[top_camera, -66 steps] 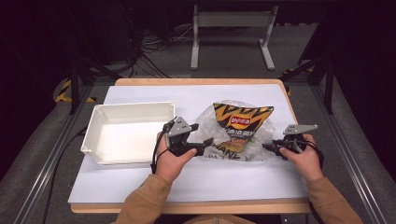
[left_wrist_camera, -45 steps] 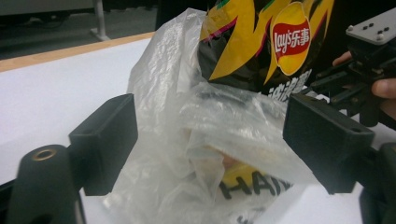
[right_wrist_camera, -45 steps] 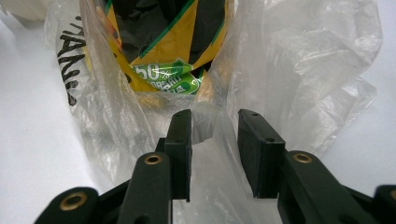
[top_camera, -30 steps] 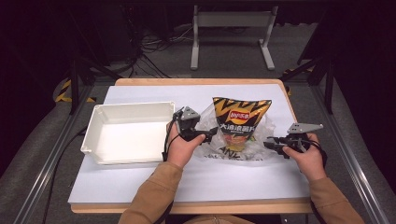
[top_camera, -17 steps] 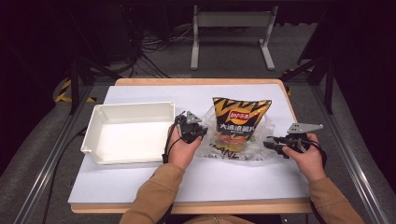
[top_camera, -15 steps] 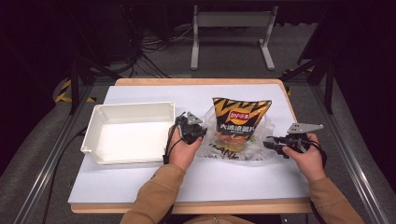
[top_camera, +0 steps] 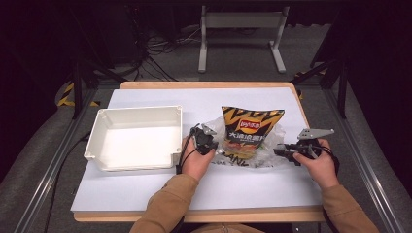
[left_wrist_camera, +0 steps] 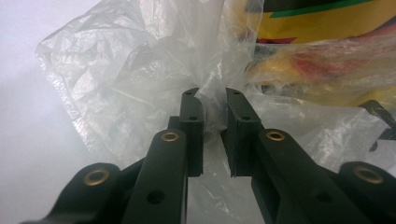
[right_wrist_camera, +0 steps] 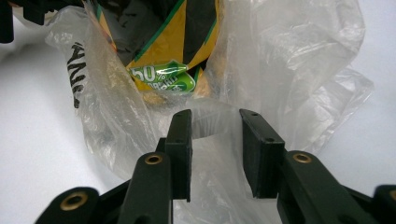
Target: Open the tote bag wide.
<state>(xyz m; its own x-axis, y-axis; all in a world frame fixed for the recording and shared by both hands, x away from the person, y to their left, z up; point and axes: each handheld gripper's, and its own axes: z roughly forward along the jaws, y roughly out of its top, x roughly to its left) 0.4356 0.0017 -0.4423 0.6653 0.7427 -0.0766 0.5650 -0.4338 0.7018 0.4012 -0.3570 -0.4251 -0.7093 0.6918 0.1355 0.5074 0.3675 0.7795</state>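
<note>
overhead view, two close views sharing plastic bag (top_camera: 266, 154)

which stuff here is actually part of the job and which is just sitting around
In the job:
- clear plastic bag, pinched at each side
- chip bag, partly inside the plastic bag
- left gripper, jaws just closed, plastic gathered between them
- right gripper, jaws around a fold of plastic

Lying about:
- white bin, left of the work, nothing in it
- metal stand beyond the table

Wooden table (top_camera: 204, 85) carried white sheet (top_camera: 145, 191). On sheet: white tray (top_camera: 136, 137) at left, clear plastic bag (top_camera: 265, 156) with chip packet (top_camera: 250, 128) right of it.
</note>
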